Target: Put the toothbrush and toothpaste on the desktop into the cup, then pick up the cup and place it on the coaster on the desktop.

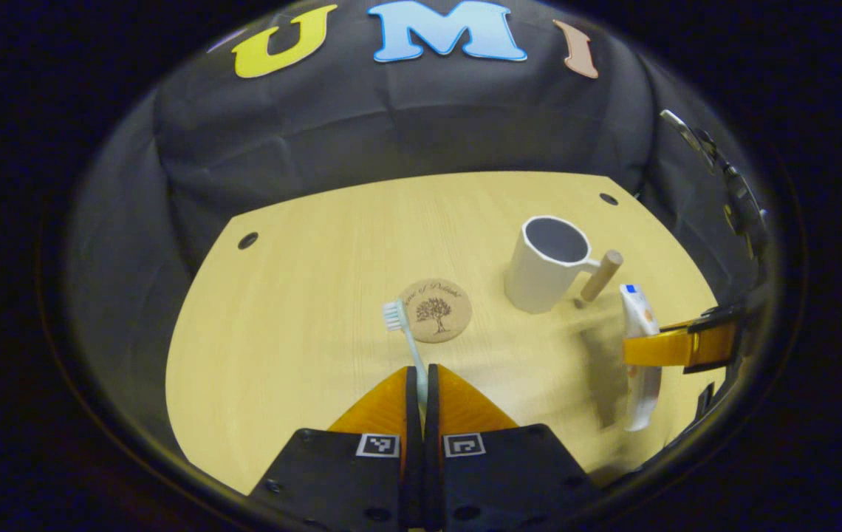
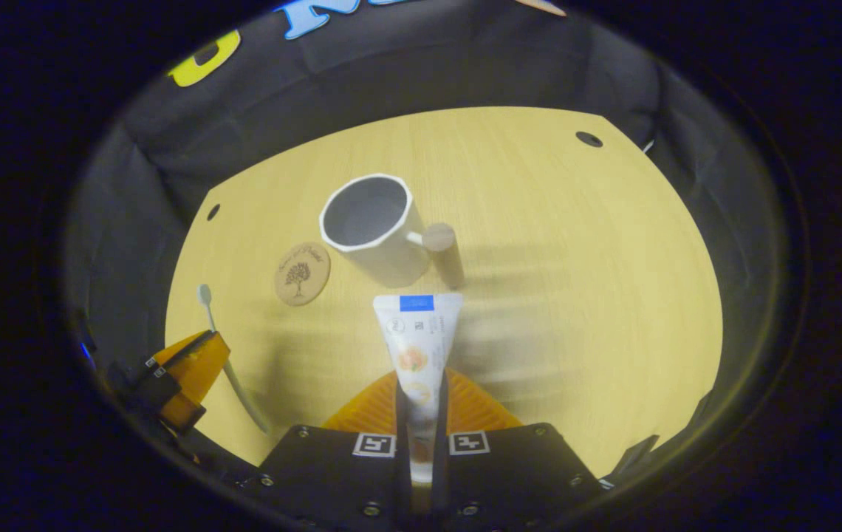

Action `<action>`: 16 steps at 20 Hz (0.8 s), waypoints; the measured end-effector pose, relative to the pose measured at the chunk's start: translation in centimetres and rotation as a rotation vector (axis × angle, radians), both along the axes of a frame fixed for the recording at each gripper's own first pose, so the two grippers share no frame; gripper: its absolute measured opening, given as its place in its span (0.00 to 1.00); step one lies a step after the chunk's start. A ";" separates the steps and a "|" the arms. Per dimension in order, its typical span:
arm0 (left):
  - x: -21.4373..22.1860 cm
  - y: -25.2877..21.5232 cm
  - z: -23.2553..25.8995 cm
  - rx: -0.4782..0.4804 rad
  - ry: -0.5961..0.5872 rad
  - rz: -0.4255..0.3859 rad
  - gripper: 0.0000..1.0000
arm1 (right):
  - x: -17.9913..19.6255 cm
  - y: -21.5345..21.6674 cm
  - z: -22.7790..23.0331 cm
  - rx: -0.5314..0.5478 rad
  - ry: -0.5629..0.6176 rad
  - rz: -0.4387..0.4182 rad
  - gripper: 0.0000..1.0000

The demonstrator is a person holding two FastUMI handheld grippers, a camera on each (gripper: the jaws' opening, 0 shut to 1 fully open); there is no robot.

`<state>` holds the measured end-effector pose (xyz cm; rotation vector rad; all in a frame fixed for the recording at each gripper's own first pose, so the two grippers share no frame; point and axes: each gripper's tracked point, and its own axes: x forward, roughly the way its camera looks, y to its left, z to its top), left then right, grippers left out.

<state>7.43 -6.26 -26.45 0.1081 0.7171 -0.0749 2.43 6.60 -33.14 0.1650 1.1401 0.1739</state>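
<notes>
Desk and what rests on it

Pale wood-grain desk (image 1: 303, 310), rounded at the corners, with small dark holes near the far edge, black cloth behind. White cup (image 1: 545, 266) with wooden handle standing upright on it, empty, mouth open upward. Round cork coaster (image 1: 436, 310) with a tree print lying flat beside the cup, apart from it, bare on top.
</notes>
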 end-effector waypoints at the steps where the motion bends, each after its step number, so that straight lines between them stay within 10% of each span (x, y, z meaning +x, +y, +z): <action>1: 0.4 -0.1 0.7 -0.005 -0.021 0.001 0.07 | 0.5 -0.1 0.8 0.005 -0.022 -0.005 0.12; 16: 4.3 -0.5 11.3 -0.077 -0.305 0.008 0.07 | 11.9 1.6 10.2 0.129 -0.368 -0.023 0.11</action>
